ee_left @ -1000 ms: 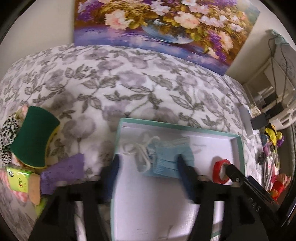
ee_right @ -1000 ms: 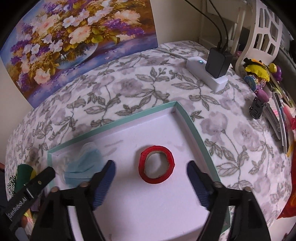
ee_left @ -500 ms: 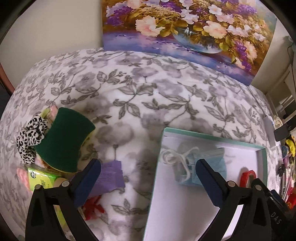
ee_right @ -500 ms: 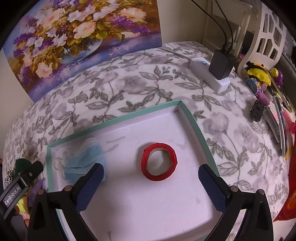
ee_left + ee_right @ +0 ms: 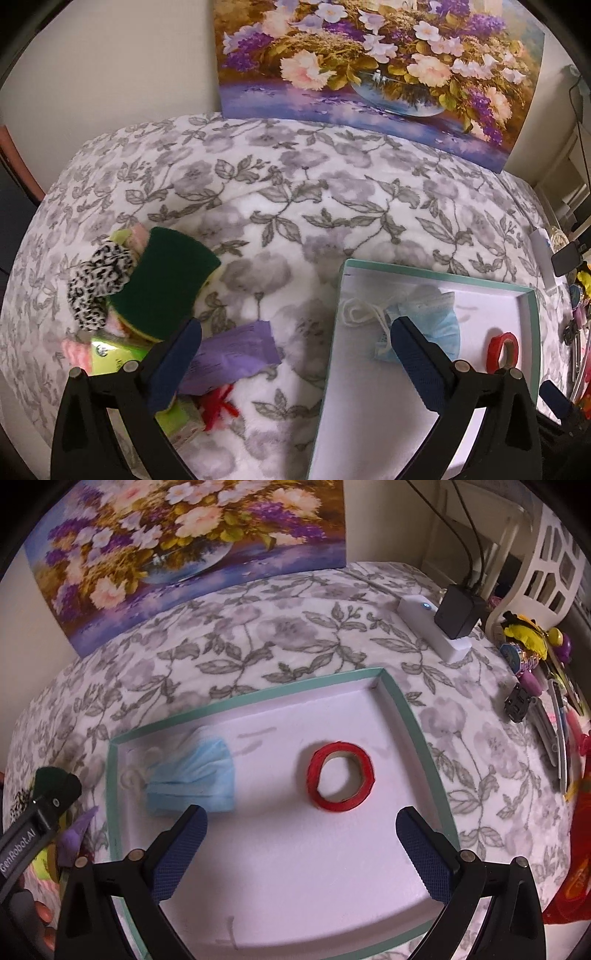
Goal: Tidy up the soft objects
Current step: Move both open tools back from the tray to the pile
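**Both grippers spread above the tray and the soft pile**

The left gripper (image 5: 293, 354) hangs with its fingers (image 5: 177, 354) spread wide and holding nothing, straddling the left wall of the teal-rimmed tray (image 5: 436, 275). Inside the tray the blue face mask (image 5: 439, 321) lies crumpled near the left end, its white loops beside it, and the red tape roll (image 5: 502, 350) stands well apart toward the right end. Left of the tray, on the floral bedspread (image 5: 295, 199), a purple cloth (image 5: 236, 350) lies beside a green sponge (image 5: 166, 284) and a black-and-white scrunchie (image 5: 98, 280). The right gripper (image 5: 301, 843) hovers over the tray floor, fingers (image 5: 424, 853) wide apart and empty, with the tape roll (image 5: 340, 775) just ahead between them and the mask (image 5: 195, 775) near the left finger.
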Action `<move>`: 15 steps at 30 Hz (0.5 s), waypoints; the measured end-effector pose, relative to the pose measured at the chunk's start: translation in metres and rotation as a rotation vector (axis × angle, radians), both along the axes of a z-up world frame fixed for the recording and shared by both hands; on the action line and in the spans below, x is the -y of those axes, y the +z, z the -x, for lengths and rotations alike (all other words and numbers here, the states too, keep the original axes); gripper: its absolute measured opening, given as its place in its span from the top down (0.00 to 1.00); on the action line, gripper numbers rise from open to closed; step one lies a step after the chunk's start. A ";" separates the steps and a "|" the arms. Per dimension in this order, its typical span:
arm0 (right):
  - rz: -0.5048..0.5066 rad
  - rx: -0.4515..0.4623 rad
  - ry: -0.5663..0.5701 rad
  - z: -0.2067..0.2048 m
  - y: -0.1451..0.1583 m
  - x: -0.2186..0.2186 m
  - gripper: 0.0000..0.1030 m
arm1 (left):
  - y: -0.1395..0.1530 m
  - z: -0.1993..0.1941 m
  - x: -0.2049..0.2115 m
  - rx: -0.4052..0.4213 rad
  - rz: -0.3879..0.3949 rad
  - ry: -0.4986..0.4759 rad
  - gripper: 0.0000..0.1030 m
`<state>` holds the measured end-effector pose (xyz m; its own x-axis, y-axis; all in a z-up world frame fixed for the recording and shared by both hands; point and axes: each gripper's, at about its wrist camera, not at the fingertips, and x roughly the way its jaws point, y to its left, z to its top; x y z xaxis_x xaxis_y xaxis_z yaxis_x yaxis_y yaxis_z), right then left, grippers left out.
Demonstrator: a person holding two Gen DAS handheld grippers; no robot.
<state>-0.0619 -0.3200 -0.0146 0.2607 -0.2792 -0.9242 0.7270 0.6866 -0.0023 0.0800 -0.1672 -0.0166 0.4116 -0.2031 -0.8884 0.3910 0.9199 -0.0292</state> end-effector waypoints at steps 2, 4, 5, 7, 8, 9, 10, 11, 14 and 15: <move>0.001 -0.003 0.012 0.000 0.000 -0.007 0.00 | 0.004 0.002 -0.005 0.006 -0.002 0.008 0.01; 0.005 -0.008 0.030 0.000 0.001 -0.017 0.00 | 0.007 0.004 -0.012 0.009 -0.002 0.016 0.01; 0.007 -0.011 0.035 0.000 0.001 -0.020 0.00 | 0.010 0.005 -0.016 0.008 -0.003 0.022 0.01; 0.012 -0.019 0.053 0.000 0.002 -0.030 0.00 | 0.014 0.008 -0.025 0.005 -0.001 0.032 0.01; 0.014 -0.024 0.066 -0.001 0.002 -0.036 0.00 | 0.016 0.009 -0.031 0.000 0.002 0.041 0.01; 0.015 -0.028 0.077 -0.001 0.002 -0.041 0.00 | 0.018 0.011 -0.037 -0.007 0.010 0.051 0.01; 0.016 -0.031 0.088 -0.002 0.002 -0.045 0.00 | 0.019 0.012 -0.045 -0.017 0.023 0.063 0.01; 0.018 -0.033 0.100 -0.002 0.003 -0.050 0.00 | 0.019 0.013 -0.051 -0.026 0.033 0.074 0.01; 0.033 -0.033 0.135 -0.004 0.007 -0.066 0.00 | 0.020 0.016 -0.073 -0.053 0.057 0.124 0.01; 0.041 -0.034 0.149 -0.005 0.009 -0.072 0.00 | 0.020 0.017 -0.080 -0.058 0.060 0.140 0.01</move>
